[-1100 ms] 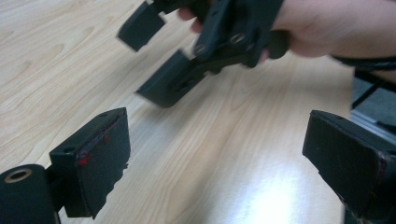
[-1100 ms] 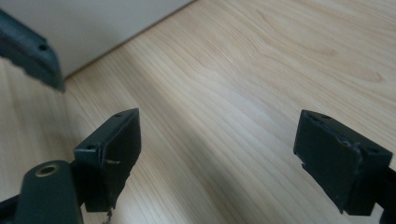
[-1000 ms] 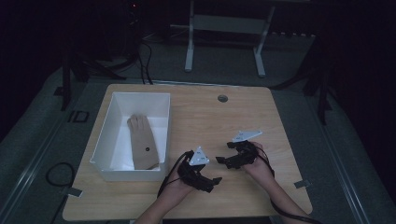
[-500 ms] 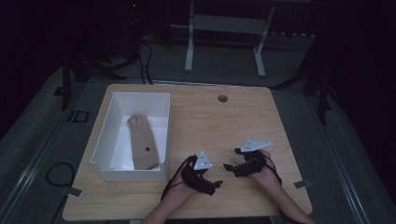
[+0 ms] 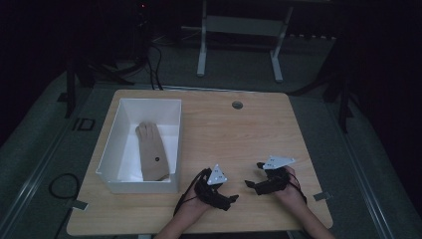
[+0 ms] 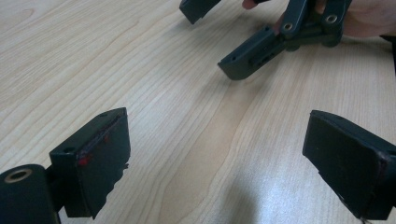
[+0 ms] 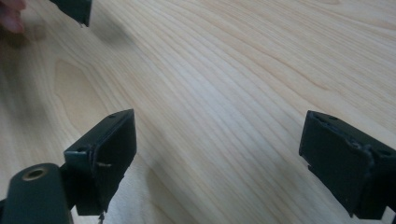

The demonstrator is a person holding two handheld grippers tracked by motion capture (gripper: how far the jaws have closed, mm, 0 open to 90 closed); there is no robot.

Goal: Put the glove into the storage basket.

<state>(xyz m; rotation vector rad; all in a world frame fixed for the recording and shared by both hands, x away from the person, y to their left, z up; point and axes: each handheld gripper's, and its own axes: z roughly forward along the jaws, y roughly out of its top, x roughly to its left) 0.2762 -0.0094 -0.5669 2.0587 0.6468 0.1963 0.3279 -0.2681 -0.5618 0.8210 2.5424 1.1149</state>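
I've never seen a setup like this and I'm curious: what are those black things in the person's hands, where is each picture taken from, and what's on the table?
No robot here: a person holds a hand-held black tool with two jaws in each hand. The dim picture looks down from above the table; the left tool and right tool sit near its front edge, close to each other. The other two pictures come from small cameras riding on the tools, each looking along its own two jaws at the bare wood. In the left tool's picture, the dark jaws farther off belong to the right tool. Both tools are open and hold nothing. On the table's left stands a white box with a tan glove lying flat inside.
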